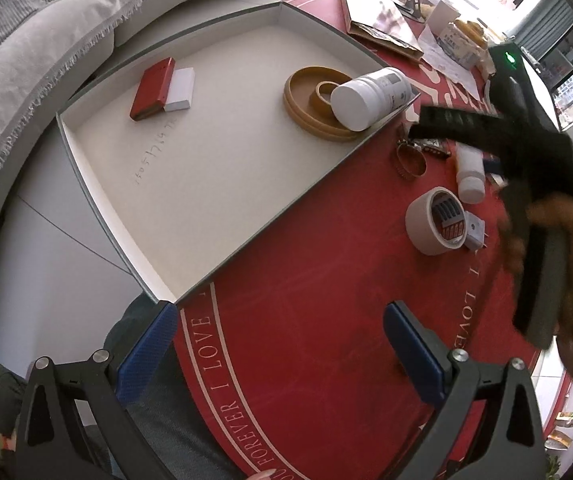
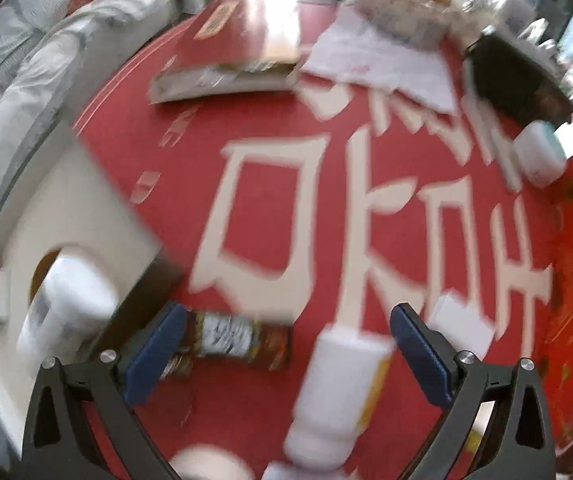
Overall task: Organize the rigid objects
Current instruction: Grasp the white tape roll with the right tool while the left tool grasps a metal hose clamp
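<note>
A shallow white tray with grey walls lies on a red tablecloth. In it are a red box, a white block, a tan ring and a large white jar on its side. My left gripper is open and empty above the cloth. The right gripper reaches over a small white bottle and a tape roll. In the blurred right wrist view, my right gripper is open above the white bottle and a brown bottle.
A metal hose clamp and a white plug lie by the tape. Papers, a booklet and a medicine box clutter the far side. A grey sofa stands to the left.
</note>
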